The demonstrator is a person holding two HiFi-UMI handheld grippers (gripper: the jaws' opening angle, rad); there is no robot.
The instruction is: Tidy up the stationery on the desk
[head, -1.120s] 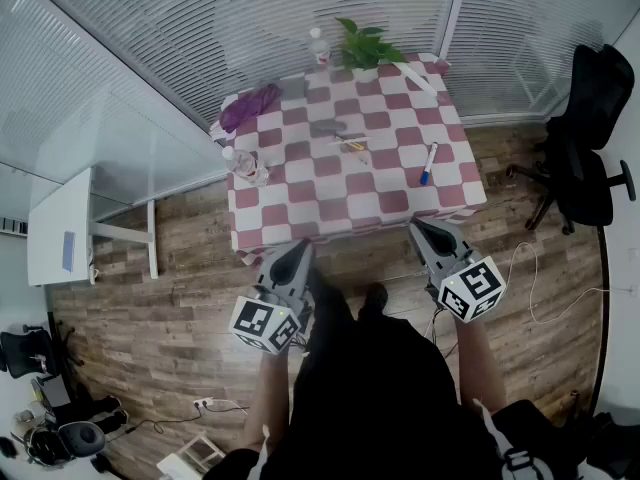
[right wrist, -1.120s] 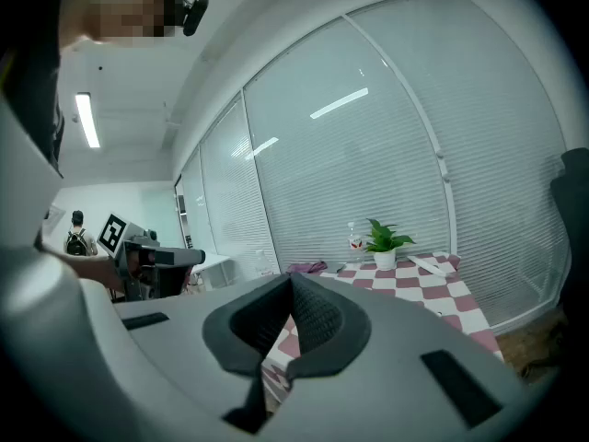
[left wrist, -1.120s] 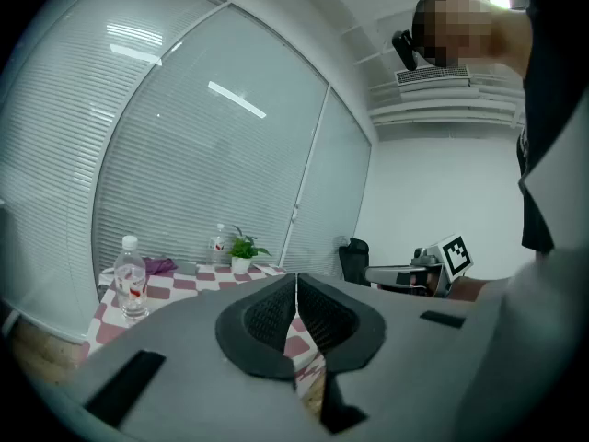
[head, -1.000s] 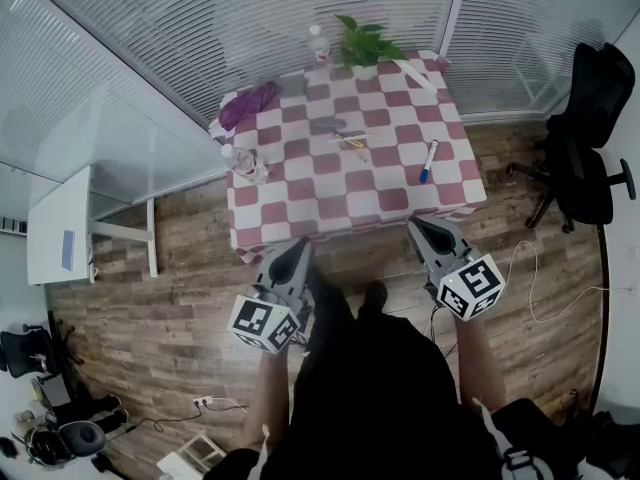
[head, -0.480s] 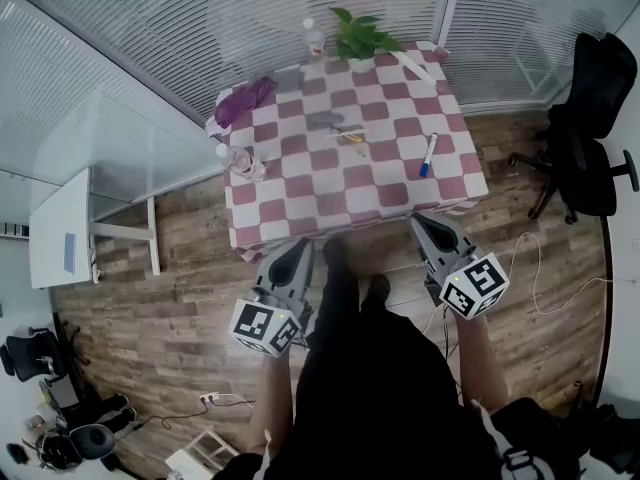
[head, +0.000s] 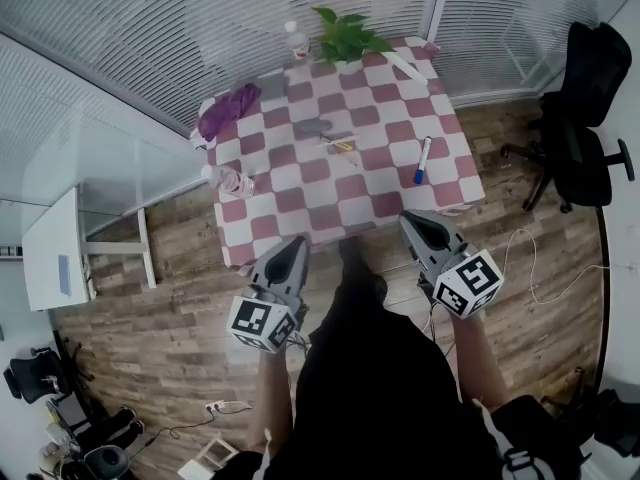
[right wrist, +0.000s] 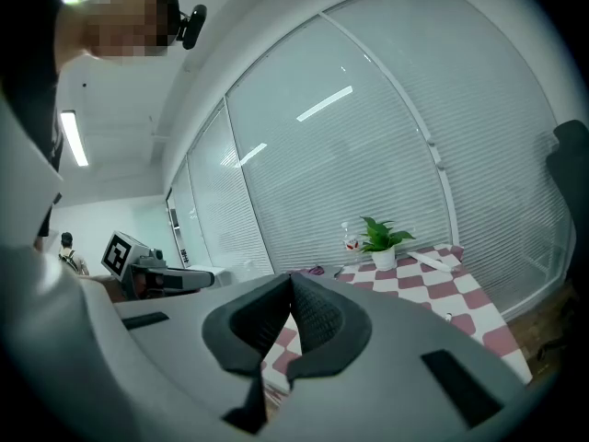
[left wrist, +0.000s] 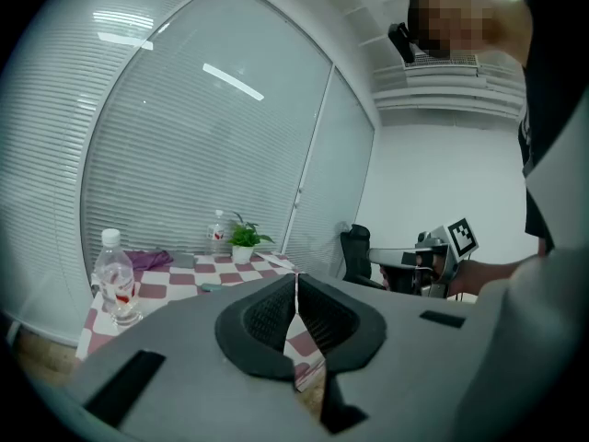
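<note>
1. Since the earlier frame both tools had closed in on the checkered bench [head: 300, 203]; its near edge lay just ahead of them.
2. The left tool [head: 290, 246] and right tool [head: 412, 222] were pressed together, empty.
3. The blue marker [head: 423, 160] lay on the bench's right side; small items [head: 338, 145], possibly pens, lay near centre.

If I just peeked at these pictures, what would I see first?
The red-and-white checked table jumps out, in the middle in front of the blinds. On it are a green plant at the far edge, a purple cloth at the far left corner and a blue marker on the right. Nearer, the left gripper and right gripper point at it, both shut and empty.
</note>
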